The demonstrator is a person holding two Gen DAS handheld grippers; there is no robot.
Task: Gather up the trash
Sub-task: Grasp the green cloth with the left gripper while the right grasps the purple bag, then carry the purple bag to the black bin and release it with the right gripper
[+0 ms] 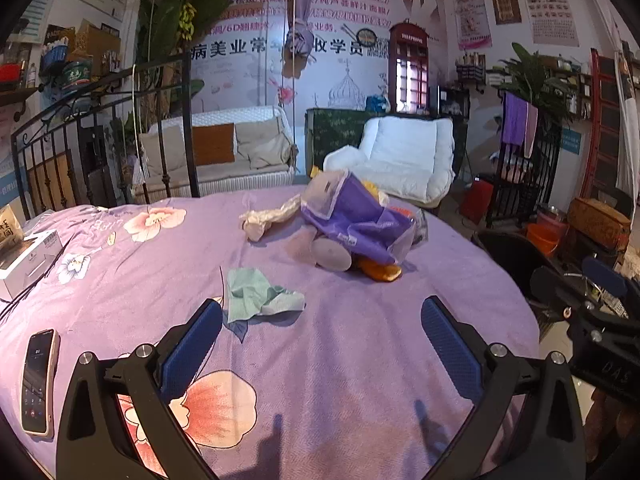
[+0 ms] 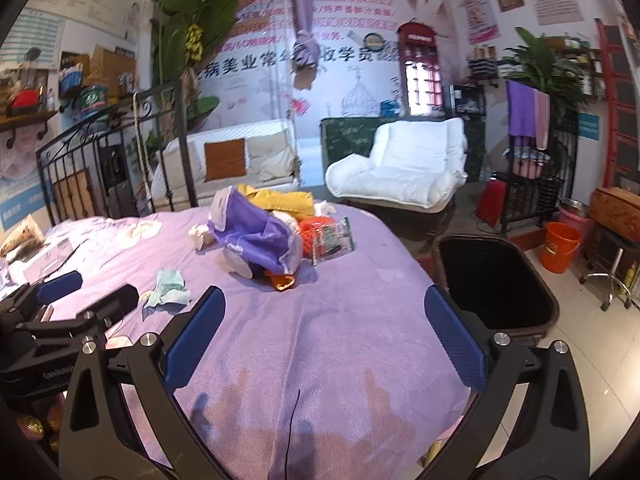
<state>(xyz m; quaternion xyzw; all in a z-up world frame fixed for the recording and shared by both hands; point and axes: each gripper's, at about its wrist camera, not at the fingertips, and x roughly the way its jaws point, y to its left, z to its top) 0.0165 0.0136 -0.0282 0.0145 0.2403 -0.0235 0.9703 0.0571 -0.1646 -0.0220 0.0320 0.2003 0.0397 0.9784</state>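
Note:
A crumpled green tissue (image 1: 260, 298) lies on the purple bedspread (image 1: 340, 360) just beyond my left gripper (image 1: 320, 344), which is open and empty. Farther back lies a pile of trash: a purple plastic bag (image 1: 352, 216), a beige crumpled wrapper (image 1: 268, 216) and an orange item (image 1: 378, 270). In the right wrist view my right gripper (image 2: 322, 330) is open and empty over the bed, with the tissue (image 2: 168, 288) to its left and the purple bag (image 2: 256, 236), an orange net (image 2: 316, 230) and a clear packet (image 2: 334, 240) ahead. A black bin (image 2: 496, 284) stands right of the bed.
A phone (image 1: 38, 380) and a white box (image 1: 28, 260) lie on the bed's left side. A black iron headboard (image 1: 100, 136) is behind. A white cushion chair (image 2: 404, 168), orange bucket (image 2: 560, 246) and metal rack stand on the floor.

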